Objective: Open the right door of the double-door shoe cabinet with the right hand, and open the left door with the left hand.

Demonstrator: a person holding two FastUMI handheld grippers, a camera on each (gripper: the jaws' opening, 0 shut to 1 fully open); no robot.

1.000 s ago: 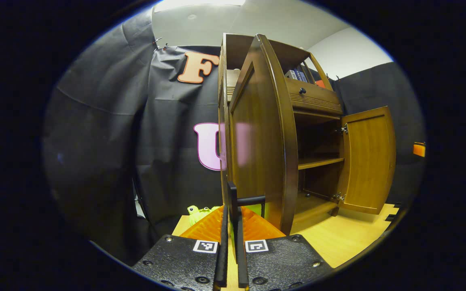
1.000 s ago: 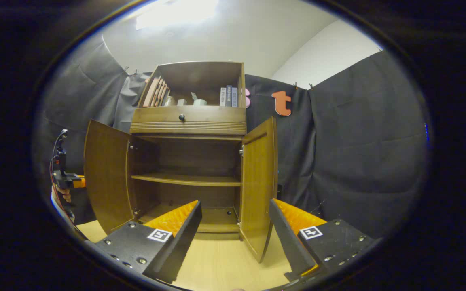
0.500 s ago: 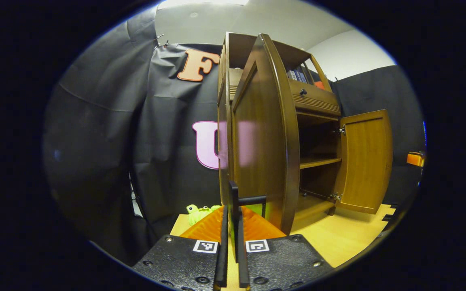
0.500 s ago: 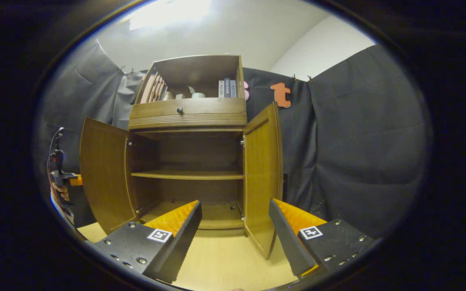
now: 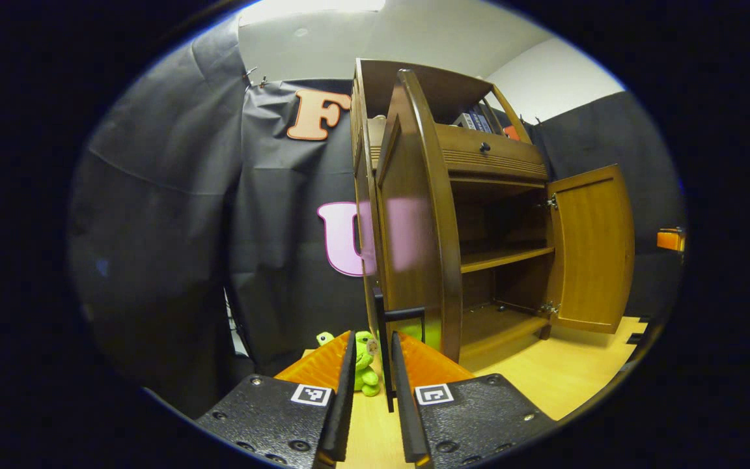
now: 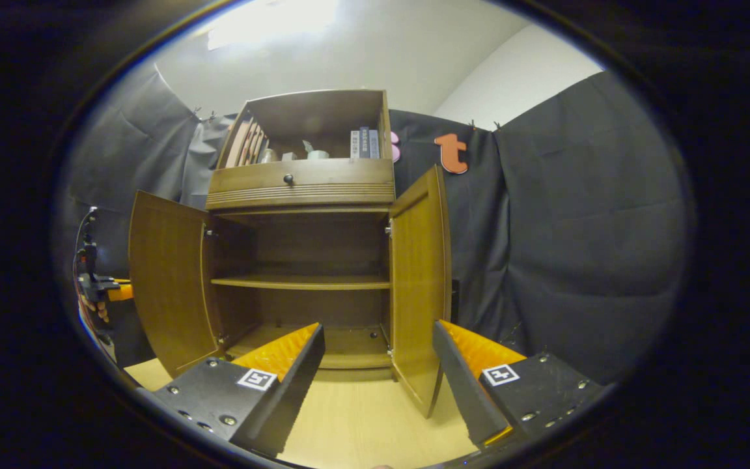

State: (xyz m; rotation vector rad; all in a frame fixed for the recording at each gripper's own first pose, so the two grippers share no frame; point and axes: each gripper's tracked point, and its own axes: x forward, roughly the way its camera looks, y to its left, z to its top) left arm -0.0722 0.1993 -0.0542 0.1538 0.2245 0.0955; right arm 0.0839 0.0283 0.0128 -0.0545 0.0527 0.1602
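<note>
The brown shoe cabinet (image 6: 303, 189) stands with both lower doors swung out. In the left gripper view the left door (image 5: 414, 215) is seen edge-on, close in front. Its black bar handle (image 5: 383, 326) runs between the fingers of my left gripper (image 5: 372, 337), which is open by a narrow gap, with a sliver of space on the handle's left side. In the right gripper view my right gripper (image 6: 378, 329) is wide open and holds nothing, low in front of the cabinet. The right door (image 6: 417, 293) hangs just behind its right finger, and the left door (image 6: 166, 280) stands out at the left.
A green frog toy (image 5: 365, 365) sits on the light wood floor (image 5: 564, 371) beyond the left fingers. Books (image 6: 365, 142) fill the top shelf above a drawer. A hand holds the left gripper (image 6: 98, 286) beside the left door. Black cloth walls close both sides.
My left gripper's fingers have parted off the black handle they were shut on. The left door stands slightly wider. The right gripper has barely moved.
</note>
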